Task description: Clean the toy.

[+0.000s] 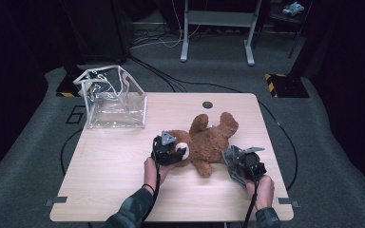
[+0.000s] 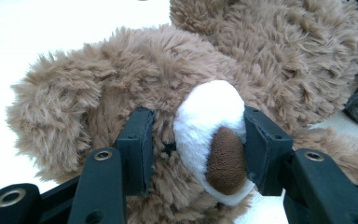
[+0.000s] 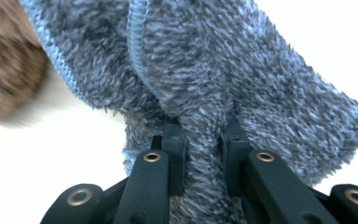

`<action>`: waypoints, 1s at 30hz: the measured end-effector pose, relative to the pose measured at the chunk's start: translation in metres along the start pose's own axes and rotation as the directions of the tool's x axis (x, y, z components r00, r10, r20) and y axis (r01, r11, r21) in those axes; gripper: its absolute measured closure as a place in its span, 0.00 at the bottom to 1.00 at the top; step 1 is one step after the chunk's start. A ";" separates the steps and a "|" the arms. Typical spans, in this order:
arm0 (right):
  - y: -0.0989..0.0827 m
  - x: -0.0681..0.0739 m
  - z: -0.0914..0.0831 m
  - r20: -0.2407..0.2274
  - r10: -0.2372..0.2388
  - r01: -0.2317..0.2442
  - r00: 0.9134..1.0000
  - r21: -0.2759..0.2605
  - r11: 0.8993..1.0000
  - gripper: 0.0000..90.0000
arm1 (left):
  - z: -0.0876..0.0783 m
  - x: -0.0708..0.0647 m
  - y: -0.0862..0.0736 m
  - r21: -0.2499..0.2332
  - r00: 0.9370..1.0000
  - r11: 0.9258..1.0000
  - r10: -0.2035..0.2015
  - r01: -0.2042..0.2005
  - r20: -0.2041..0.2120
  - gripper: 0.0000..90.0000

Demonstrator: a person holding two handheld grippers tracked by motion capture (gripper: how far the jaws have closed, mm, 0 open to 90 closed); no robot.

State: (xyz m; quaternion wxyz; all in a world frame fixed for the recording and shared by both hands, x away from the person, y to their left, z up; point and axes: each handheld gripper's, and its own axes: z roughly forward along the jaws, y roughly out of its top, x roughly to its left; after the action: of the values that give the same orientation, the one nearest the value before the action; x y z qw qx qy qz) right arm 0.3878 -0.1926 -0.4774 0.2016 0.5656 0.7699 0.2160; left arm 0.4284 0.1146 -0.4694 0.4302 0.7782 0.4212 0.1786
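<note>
A brown teddy bear [image 1: 211,137] lies on the wooden table [image 1: 114,185], its head toward my left gripper [image 1: 173,151]. In the left gripper view that gripper [image 2: 198,126] is shut on the bear's white muzzle [image 2: 205,112]. One jaw is sunk in the brown fur and the other presses the muzzle's side by the dark nose [image 2: 224,161]. My right gripper [image 1: 241,164] sits beside the bear's leg at the right. In its own view the right gripper [image 3: 204,133] is shut on a fold of fuzzy grey-blue cloth [image 3: 205,70], with brown fur [image 3: 4,70] blurred at the upper left.
A clear plastic bag [image 1: 115,102] stands open at the table's back left corner. A small round hole [image 1: 207,104] marks the table's far edge. Cables and a metal frame [image 1: 217,28] lie on the floor beyond.
</note>
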 end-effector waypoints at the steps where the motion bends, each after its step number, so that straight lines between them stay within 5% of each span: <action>1: -0.002 -0.002 0.001 0.000 0.001 -0.001 1.000 0.001 1.000 0.85 | 0.000 0.000 0.000 0.001 1.000 1.000 -0.001 0.001 0.000 0.55; 5: 0.005 0.005 -0.011 -0.040 0.004 -0.005 0.999 -0.025 1.000 0.84 | 0.000 0.001 0.000 0.001 1.000 1.000 -0.002 0.002 0.001 0.55; 9: 0.026 0.024 -0.022 -0.112 -0.043 0.032 0.993 -0.098 0.995 0.84 | 0.000 0.001 0.001 0.004 1.000 1.000 -0.003 0.003 0.002 0.55; 13: 0.039 0.037 -0.008 -0.119 -0.069 0.060 0.991 -0.083 0.995 0.84 | 0.000 0.002 0.001 0.006 1.000 1.000 -0.005 0.005 0.005 0.55; 18: 0.027 0.024 0.007 -0.132 -0.010 0.003 0.991 -0.056 0.998 0.85 | 0.000 0.002 0.001 0.008 1.000 1.000 -0.002 0.002 0.015 0.55; 25: 0.005 0.001 0.008 -0.101 0.039 -0.040 0.994 -0.004 0.999 0.85 | 0.000 0.003 0.001 0.009 1.000 1.000 -0.006 0.005 0.019 0.55; 30: -0.001 -0.006 0.000 -0.127 0.071 -0.072 0.989 -0.003 0.997 0.84 | -0.001 0.002 0.004 0.016 1.000 1.000 -0.006 0.006 0.010 0.53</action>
State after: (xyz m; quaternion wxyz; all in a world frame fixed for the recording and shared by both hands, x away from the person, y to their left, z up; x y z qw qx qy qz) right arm 0.3889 -0.1981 -0.4778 0.1466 0.5771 0.7597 0.2613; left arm 0.4311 0.1160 -0.4661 0.4268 0.7811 0.4228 0.1700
